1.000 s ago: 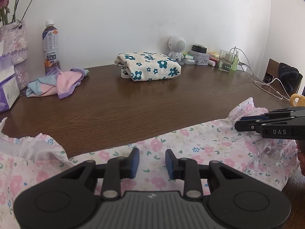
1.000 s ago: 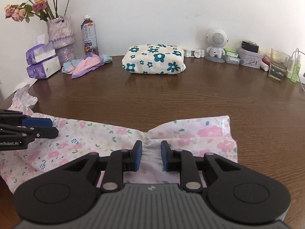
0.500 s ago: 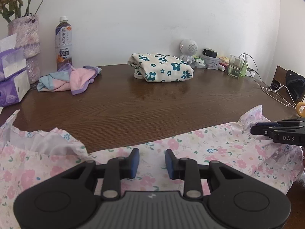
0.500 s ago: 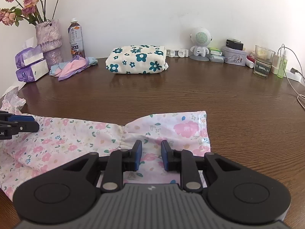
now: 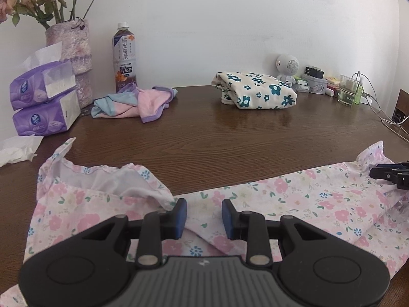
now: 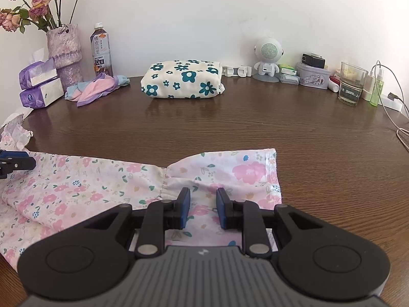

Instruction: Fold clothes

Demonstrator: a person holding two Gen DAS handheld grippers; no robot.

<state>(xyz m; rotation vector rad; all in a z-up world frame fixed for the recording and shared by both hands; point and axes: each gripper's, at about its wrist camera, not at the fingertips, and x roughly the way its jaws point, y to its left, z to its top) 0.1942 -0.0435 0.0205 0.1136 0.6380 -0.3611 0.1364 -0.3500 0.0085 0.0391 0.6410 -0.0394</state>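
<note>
Since a second ago my left gripper (image 5: 204, 216) has slid sideways along the pink floral garment (image 5: 294, 199), so the ruffled, white-lined end (image 5: 107, 179) now shows ahead of it, while my right gripper (image 6: 203, 208) has stayed over the seam near the hem. That garment lies spread along the near edge of the desk (image 6: 230, 128), its hem end toward the right and its ruffled end reaching toward the near left corner. It looks thin, light and limp, so I expect it to sag and bunch rather than hold a crease, and to slide easily on the polished wood. I would pinch it at a doubled edge or the gathered seam. Both sets of jaws stand narrow with a clear gap, cloth beneath them, gripping nothing. Farther back sit a folded blue-flowered cloth (image 6: 182, 79) and a crumpled pastel cloth (image 5: 133, 101).
</note>
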